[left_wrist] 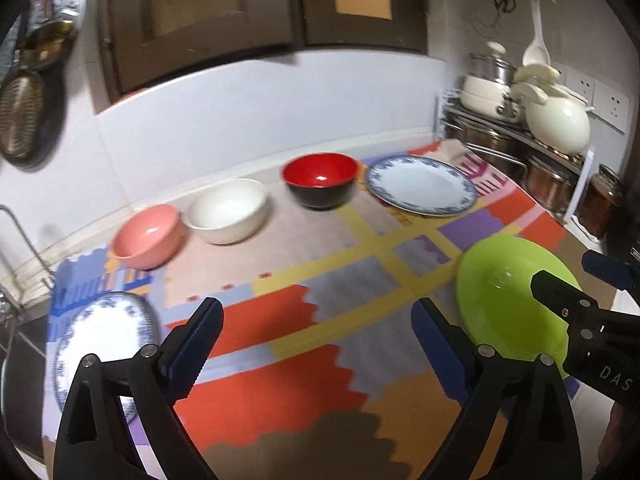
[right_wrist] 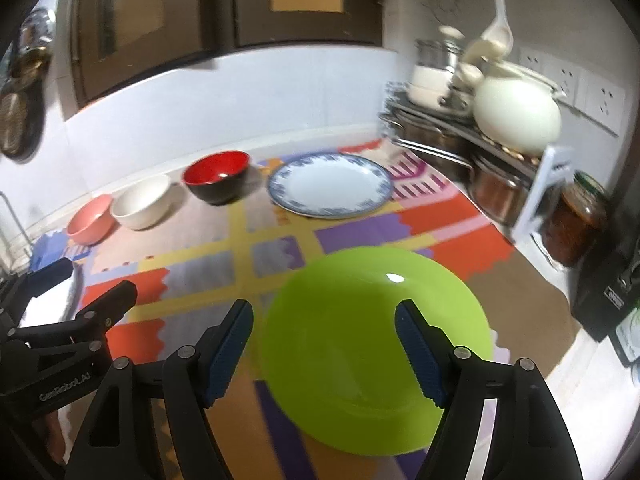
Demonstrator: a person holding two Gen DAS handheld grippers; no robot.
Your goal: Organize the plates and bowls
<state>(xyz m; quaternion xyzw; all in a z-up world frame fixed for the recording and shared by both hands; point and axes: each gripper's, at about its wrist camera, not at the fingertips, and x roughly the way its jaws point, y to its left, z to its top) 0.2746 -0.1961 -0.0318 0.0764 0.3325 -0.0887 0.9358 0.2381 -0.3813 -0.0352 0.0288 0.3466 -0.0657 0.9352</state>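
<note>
1. Two black grippers with blue ribbed pads hover low over a patchwork mat (left_wrist: 280,320) of orange, purple, grey and yellow blocks that covers a kitchen counter.
2. Left gripper (left_wrist: 316,344): its claw stands wide apart with nothing between the pads, only mat showing through the gap. A blue-patterned plate (left_wrist: 104,332) lies flat just to its left, near the mat's edge.
3. Right gripper (right_wrist: 324,352): its claw is also apart and grips nothing. A lime-green plate (right_wrist: 376,352) lies flat on the mat beneath and beyond the fingers, so it seems to be resting on its own, not held.
4. Along the back wall, three bowls sit upright in a row: a pink bowl (left_wrist: 148,236), a white bowl (left_wrist: 228,212) close beside it, and a red-and-black bowl (left_wrist: 320,180) a little further right.
5. A second blue-rimmed plate (left_wrist: 420,186) lies flat just right of the red-and-black bowl.
6. Bowls are grouped together at the back, while the three plates lie well apart, which suggests the plates remain unsorted.
7. A rack (right_wrist: 440,136) of pots and a cream kettle (right_wrist: 516,116) fills the far right corner, clear of the work area.
8. Both claws look ready to take a plate by its rim.
</note>
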